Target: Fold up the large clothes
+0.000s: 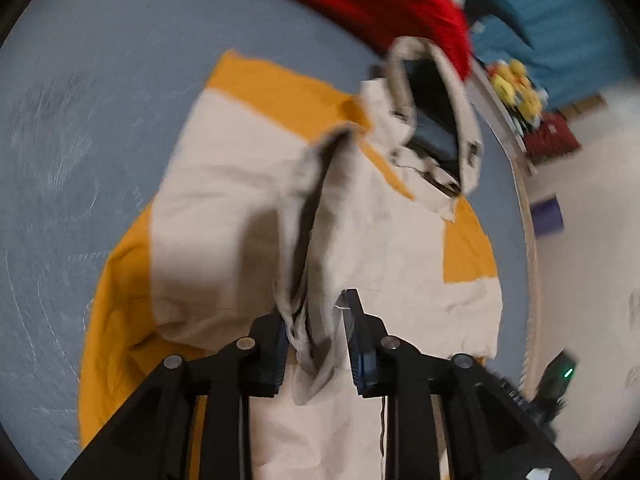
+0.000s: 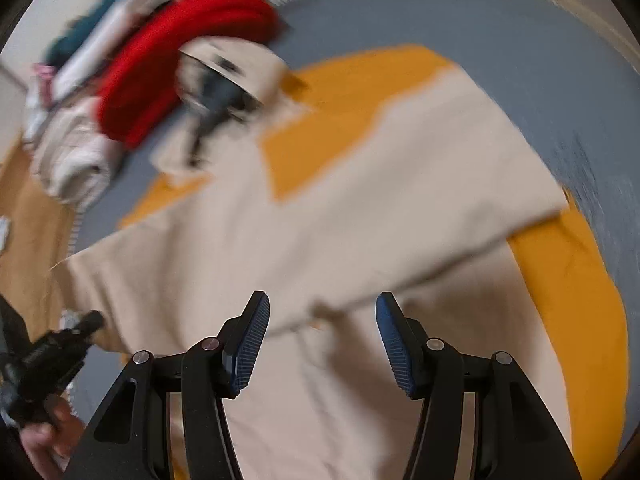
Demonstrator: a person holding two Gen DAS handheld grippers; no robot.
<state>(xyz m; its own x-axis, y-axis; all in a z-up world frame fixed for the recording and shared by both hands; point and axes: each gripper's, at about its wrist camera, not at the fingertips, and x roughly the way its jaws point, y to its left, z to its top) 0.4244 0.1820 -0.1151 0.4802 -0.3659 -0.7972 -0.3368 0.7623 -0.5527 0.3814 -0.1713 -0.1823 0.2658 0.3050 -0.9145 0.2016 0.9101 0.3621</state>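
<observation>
The left gripper [image 1: 317, 334] pinches a bunched edge of the cream-and-yellow jacket [image 1: 248, 184], spread on the blue table [image 1: 100, 92]. The right gripper [image 2: 322, 334] hovers unclenched above it; red cloth [image 2: 188, 48] at 11 o'clock.

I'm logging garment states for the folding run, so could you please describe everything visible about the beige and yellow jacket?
The beige and yellow jacket is a large garment of matte woven-looking cloth, beige panels with mustard-yellow blocks and a dark-lined collar or hood. It lies spread and partly folded on the blue-grey surface, its collar end beside a red garment. The left gripper pinches a raised, bunched beige fold. The right gripper hovers open above it, holding nothing.
</observation>
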